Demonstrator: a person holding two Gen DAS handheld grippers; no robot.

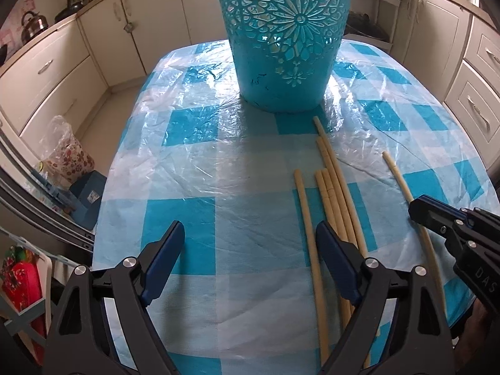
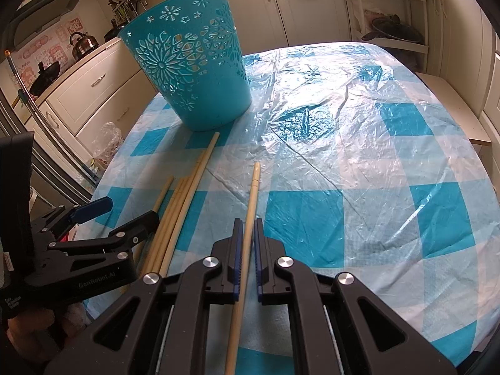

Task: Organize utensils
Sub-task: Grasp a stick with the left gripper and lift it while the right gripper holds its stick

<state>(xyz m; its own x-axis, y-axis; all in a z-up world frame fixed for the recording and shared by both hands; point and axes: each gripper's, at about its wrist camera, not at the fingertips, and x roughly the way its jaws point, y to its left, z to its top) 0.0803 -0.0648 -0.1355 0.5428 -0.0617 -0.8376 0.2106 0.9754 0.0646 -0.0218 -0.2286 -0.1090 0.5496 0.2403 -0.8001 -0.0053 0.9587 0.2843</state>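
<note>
A teal cut-out basket (image 1: 286,37) stands upright at the far side of the checked table; it also shows in the right wrist view (image 2: 193,68). Several long bamboo chopsticks (image 1: 332,193) lie in a loose bunch in front of it, also seen in the right wrist view (image 2: 181,209). One chopstick (image 2: 251,206) lies apart to the right, and my right gripper (image 2: 248,228) is shut on it, low over the table. My left gripper (image 1: 250,234) is open and empty, its right finger just over the bunch. The right gripper shows at the right edge in the left wrist view (image 1: 437,218).
The table (image 2: 359,156) has a blue-and-white checked cloth under wrinkled clear plastic. Cream kitchen cabinets (image 1: 62,72) surround it. A kettle (image 2: 82,43) sits on the left counter. A plastic bag (image 1: 62,153) and a blue box (image 1: 87,193) lie on the floor at left.
</note>
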